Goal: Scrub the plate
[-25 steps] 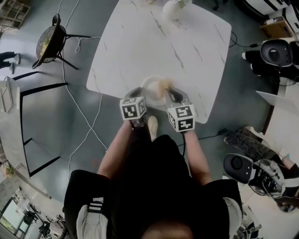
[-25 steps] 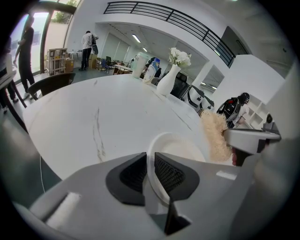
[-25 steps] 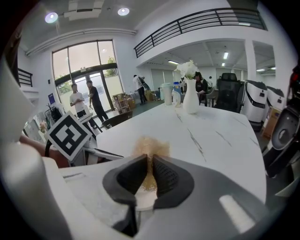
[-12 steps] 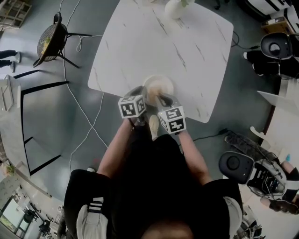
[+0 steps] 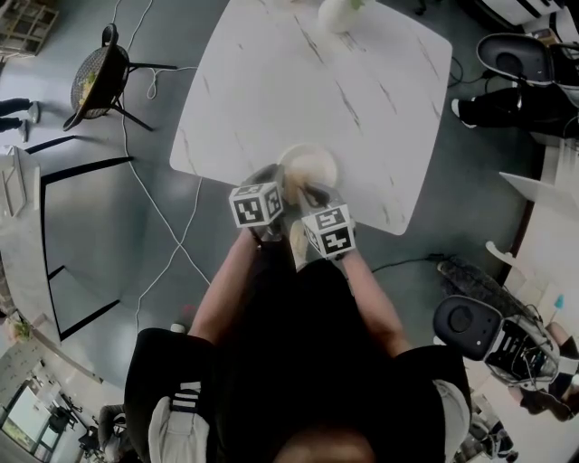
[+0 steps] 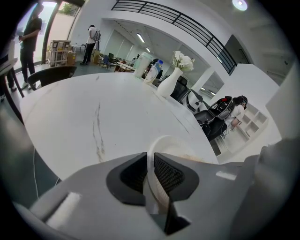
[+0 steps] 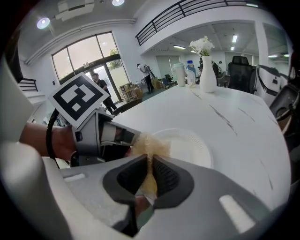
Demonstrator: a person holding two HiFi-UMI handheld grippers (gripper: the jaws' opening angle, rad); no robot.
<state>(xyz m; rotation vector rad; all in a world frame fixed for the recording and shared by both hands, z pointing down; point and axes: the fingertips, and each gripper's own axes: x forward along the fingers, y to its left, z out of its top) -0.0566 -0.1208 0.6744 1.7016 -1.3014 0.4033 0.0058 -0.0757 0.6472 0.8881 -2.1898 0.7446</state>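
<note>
A white paper plate (image 5: 315, 163) lies near the front edge of the marble table (image 5: 271, 81). My left gripper (image 5: 277, 184) is shut on the plate's near left rim; in the left gripper view the rim (image 6: 157, 145) runs straight between the pads of that gripper (image 6: 150, 157). My right gripper (image 5: 304, 193) is shut on a tan fibrous scrubber (image 7: 149, 141), which pokes out above its jaws (image 7: 150, 157). The scrubber hangs over the near left part of the plate (image 7: 187, 147), close beside the left gripper (image 7: 105, 136). Whether it touches the plate I cannot tell.
A white vase with flowers (image 5: 336, 14) stands at the table's far edge, with bottles (image 6: 151, 70) beside it. A black wire chair (image 5: 95, 81) and cables sit on the floor to the left, and office chairs (image 5: 516, 59) to the right.
My right gripper has carried the scrubber left and down, from over the plate's middle to its near left part beside the left gripper. The left gripper kept its hold on the rim.
</note>
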